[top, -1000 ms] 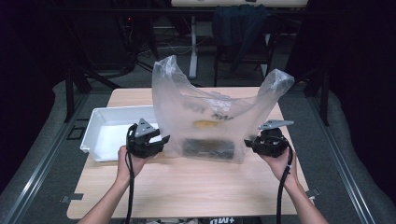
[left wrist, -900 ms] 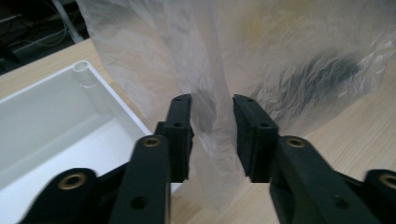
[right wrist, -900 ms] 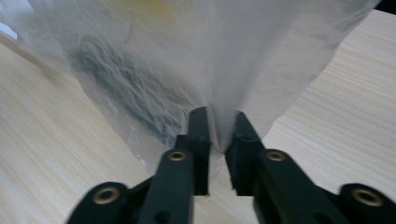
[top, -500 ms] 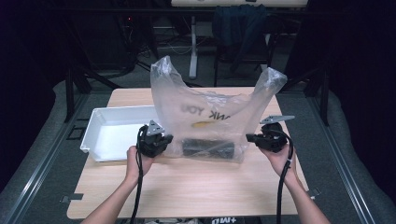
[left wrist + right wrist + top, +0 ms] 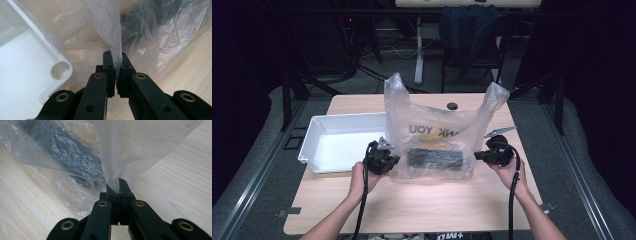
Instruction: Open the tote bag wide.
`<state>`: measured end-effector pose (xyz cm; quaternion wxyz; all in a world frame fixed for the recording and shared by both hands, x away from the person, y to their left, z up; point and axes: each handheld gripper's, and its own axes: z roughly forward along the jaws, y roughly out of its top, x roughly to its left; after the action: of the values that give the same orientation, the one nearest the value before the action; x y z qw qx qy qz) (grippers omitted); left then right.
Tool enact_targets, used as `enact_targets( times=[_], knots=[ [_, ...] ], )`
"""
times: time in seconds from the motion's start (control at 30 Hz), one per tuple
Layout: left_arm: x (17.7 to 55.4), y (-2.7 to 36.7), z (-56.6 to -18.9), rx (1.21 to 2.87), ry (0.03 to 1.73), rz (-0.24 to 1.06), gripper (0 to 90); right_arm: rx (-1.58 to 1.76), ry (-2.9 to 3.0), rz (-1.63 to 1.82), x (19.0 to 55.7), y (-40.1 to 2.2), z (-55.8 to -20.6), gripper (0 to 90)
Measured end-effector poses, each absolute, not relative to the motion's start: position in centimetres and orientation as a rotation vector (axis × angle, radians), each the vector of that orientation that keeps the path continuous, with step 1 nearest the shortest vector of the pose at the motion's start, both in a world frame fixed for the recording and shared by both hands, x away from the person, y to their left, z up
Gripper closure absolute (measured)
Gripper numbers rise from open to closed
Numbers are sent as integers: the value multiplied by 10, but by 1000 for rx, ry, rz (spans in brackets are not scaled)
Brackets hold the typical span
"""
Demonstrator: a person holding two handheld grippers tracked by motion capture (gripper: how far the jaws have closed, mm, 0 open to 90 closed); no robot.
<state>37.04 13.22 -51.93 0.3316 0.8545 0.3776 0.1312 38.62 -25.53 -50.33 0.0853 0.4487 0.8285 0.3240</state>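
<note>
1. Tongs in the person's left hand, the left tongs, are clamped tight on a fold of a clear plastic bag; their jaws have just been closing on the film, which the left gripper view shows pinched between the pads.
2. The right tongs likewise have just closed and grip the bag's opposite side, film pinched between the pads.
3. The bag stands on the wooden bench between both tongs, its two handles upright.
4. Inside it, between the tongs, lies a dark flat object, with something yellow just beyond.
5. A white tray sits just beside the left tongs, on their outer side.
</note>
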Motion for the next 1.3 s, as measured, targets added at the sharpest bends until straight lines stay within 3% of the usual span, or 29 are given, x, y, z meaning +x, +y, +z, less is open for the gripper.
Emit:
enact_targets(
  times=[0.3,0.43,0.6,0.77,0.87,0.9,1.1,1.23,1.27,1.3],
  knots=[
    [368,130,-529,2291,993,307,860,1322,2504,908,385,-256,-509,900],
    [366,130,-523,2287,978,299,740,1334,2511,906,387,-255,-512,900],
    [361,137,-499,2213,985,397,477,1316,2528,879,386,-257,-513,900],
    [369,140,-472,2103,986,460,406,1315,2534,880,386,-256,-514,900],
    [377,133,-475,2085,999,477,448,1296,2553,856,386,-255,-516,900],
    [380,131,-478,2102,1009,466,535,1285,2569,871,384,-253,-517,900],
    [390,123,-502,2184,1049,438,769,1271,2577,879,380,-251,-515,900],
    [390,123,-509,2214,1036,427,853,1267,2578,841,380,-254,-514,900],
    [389,123,-510,2224,1029,426,866,1275,2573,872,379,-254,-515,887],
    [388,124,-511,2226,1026,423,876,1279,2571,859,378,-256,-513,807]
  ],
)
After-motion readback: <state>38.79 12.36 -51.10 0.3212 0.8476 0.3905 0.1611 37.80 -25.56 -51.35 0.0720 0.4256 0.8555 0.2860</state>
